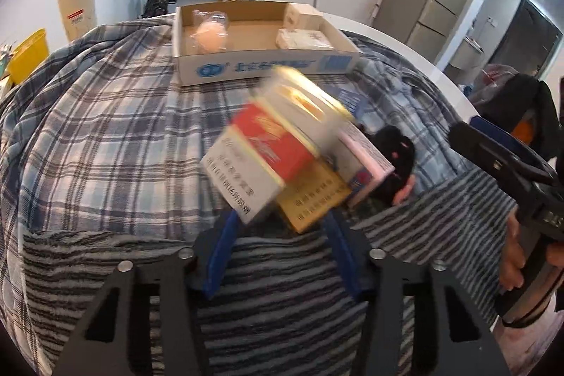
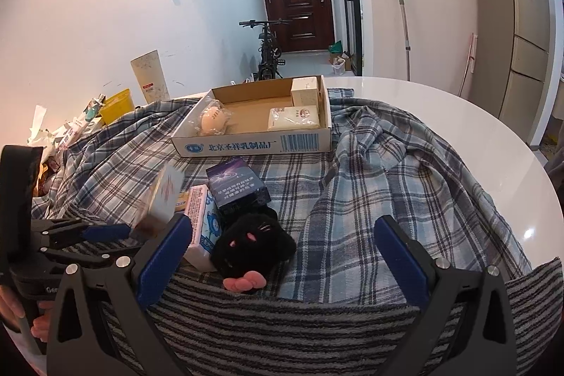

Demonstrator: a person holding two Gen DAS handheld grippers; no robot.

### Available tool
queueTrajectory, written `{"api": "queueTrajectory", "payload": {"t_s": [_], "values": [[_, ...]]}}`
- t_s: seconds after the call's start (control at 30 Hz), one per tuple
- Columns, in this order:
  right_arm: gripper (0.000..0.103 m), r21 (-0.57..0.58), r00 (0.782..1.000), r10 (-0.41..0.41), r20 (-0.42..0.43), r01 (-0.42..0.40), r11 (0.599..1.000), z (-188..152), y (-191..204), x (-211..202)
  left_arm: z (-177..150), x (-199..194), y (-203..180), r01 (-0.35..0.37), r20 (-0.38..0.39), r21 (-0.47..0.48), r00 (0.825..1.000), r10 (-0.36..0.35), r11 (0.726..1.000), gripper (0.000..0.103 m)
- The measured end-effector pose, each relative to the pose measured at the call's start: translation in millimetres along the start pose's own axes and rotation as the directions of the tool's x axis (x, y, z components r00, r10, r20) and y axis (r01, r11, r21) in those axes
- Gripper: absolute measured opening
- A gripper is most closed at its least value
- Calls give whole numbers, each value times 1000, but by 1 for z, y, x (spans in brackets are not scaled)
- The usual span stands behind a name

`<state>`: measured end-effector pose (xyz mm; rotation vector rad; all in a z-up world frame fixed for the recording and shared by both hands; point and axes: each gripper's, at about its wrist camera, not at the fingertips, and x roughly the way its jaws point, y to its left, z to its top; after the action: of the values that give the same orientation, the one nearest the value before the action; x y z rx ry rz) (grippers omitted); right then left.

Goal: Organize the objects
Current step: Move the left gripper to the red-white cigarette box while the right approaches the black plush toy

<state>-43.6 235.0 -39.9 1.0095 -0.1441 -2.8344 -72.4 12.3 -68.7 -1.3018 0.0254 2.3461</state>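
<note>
In the left wrist view my left gripper (image 1: 280,221) has its jaws drawn in on a blurred, tilted red and white box (image 1: 261,161). A gold box (image 1: 313,199) lies against that box and hides the fingertips. A pink and white pack (image 1: 366,164) and a black plush toy (image 1: 394,154) lie just to the right. In the right wrist view my right gripper (image 2: 282,249) stands wide open with the black plush toy (image 2: 253,245) between its fingers, untouched. The white and blue pack (image 2: 201,228) and a dark purple box (image 2: 236,185) sit beside the toy. The left gripper (image 2: 132,229) reaches in from the left.
A cardboard tray (image 2: 246,143) at the back holds a wrapped egg-shaped item (image 2: 211,120), a beige box (image 2: 305,90) and a white packet (image 2: 294,117). Plaid cloth (image 2: 370,171) and a striped towel (image 2: 282,323) cover the round white table (image 2: 458,129). A yellow bin (image 2: 116,104) and clutter stand at the left.
</note>
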Motion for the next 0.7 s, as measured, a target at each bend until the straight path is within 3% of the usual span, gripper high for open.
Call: {"api": "queueTrajectory", "payload": {"t_s": [0.07,0.17,0.27,0.37,0.43,0.5,0.7], "values": [[103,14,1000,4,0,-4,1000,0,-4,-1,0,1,-8,25,0,11,1000,-25,1000,40],[103,25,1000,8,2,-8,1000,0,-6,-2,0,-1,-22,77,-4,30,997,-77,997,38],[103,20,1000,2,7,-3,1000,0,-8,-4,3,-12,-30,22,53,63,998,-25,998,38],[103,22,1000,3,8,-3,1000,1,-10,-5,9,-22,-22,-5,93,37,996,2,999,38],[103,25,1000,2,12,-3,1000,2,-12,-5,15,-23,-10,-46,103,3,994,45,999,46],[103,26,1000,3,17,-3,1000,3,-12,-5,21,-23,4,-84,112,-37,990,88,996,71],[103,21,1000,8,20,-8,1000,6,-10,-4,35,-9,27,-147,118,-47,981,151,988,72]]}}
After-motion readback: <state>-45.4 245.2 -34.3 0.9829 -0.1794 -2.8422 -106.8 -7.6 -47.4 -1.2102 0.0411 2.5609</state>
